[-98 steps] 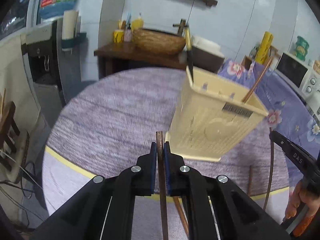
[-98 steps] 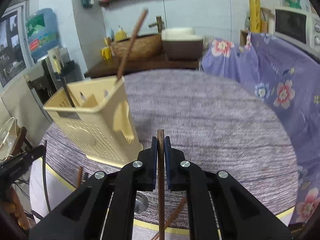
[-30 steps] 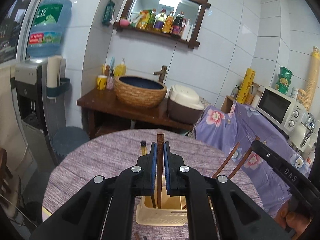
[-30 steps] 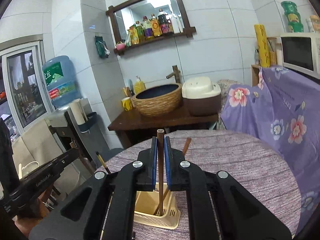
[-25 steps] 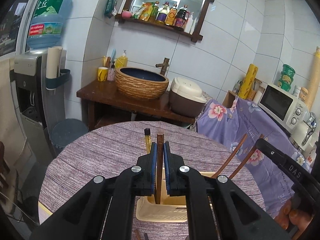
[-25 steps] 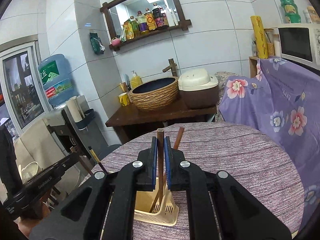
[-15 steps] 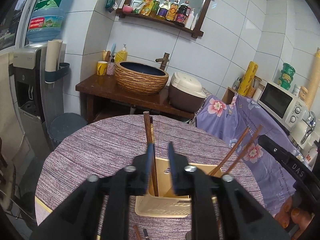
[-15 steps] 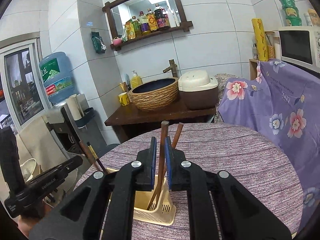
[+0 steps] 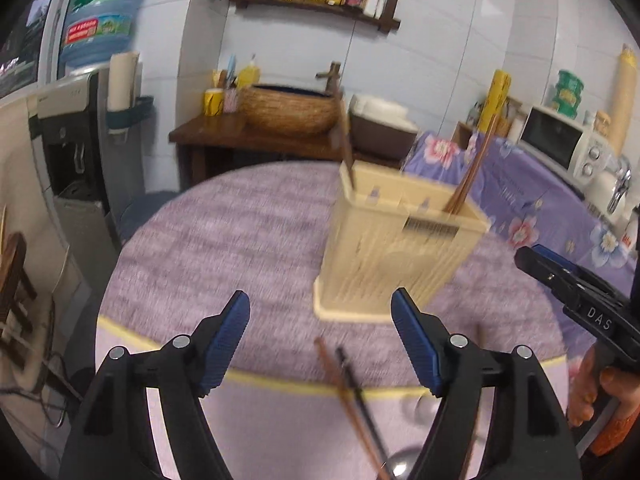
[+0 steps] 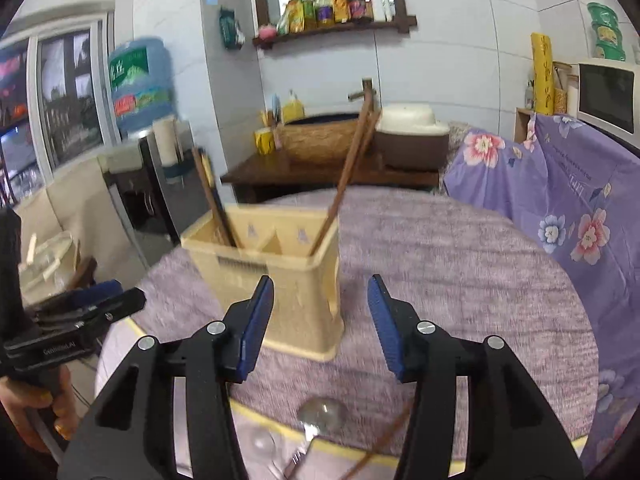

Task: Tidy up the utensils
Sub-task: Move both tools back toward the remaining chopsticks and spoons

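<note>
Left wrist view showed the round purple table (image 9: 224, 240) with the cream utensil holder (image 9: 396, 256) standing on it, and your left gripper (image 9: 320, 312), which had pinched a chopstick a second earlier, was now spread wide and empty. Your right gripper (image 10: 320, 300) had likewise let go and gaped. The brown chopsticks (image 10: 348, 176) you released stood in the holder's compartments, long axes steeply upright, tips leaning outward; two more chopsticks (image 9: 348, 384) lay flat near the table edge.

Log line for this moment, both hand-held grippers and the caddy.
left hand-held gripper: open, empty | right hand-held gripper: open, empty | utensil caddy: chopsticks inside | table: chopsticks, spoon remain
</note>
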Motion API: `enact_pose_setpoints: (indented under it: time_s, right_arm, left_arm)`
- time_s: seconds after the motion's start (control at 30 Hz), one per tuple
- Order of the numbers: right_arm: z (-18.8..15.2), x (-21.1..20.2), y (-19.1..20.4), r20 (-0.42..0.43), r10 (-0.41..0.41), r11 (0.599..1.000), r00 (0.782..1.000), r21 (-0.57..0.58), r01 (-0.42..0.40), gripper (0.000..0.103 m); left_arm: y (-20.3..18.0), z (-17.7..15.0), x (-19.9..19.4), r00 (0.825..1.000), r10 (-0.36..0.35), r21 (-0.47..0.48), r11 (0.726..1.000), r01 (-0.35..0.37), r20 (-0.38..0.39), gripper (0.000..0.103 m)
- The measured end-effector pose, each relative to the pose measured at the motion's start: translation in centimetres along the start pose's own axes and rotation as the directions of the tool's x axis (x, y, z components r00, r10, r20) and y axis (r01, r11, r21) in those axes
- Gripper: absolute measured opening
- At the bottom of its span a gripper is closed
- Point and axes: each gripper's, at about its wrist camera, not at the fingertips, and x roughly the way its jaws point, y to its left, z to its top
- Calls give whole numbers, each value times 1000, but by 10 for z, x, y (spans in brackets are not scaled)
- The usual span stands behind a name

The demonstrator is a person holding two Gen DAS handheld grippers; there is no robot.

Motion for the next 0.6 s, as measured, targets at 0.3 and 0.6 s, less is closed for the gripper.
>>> enact_pose_setpoints:
  time_s: [0.3, 0.6]
  right_arm:
    - [-73, 21, 7, -190, -29, 999, 981, 7, 31, 50]
    - [-82, 13, 20, -208, 238, 962, 949, -84, -260, 50]
  left_arm:
    - [13, -62, 11, 991, 49, -49, 997, -55, -121, 64]
    - [16, -77, 4, 990, 38, -75, 996, -49, -134, 63]
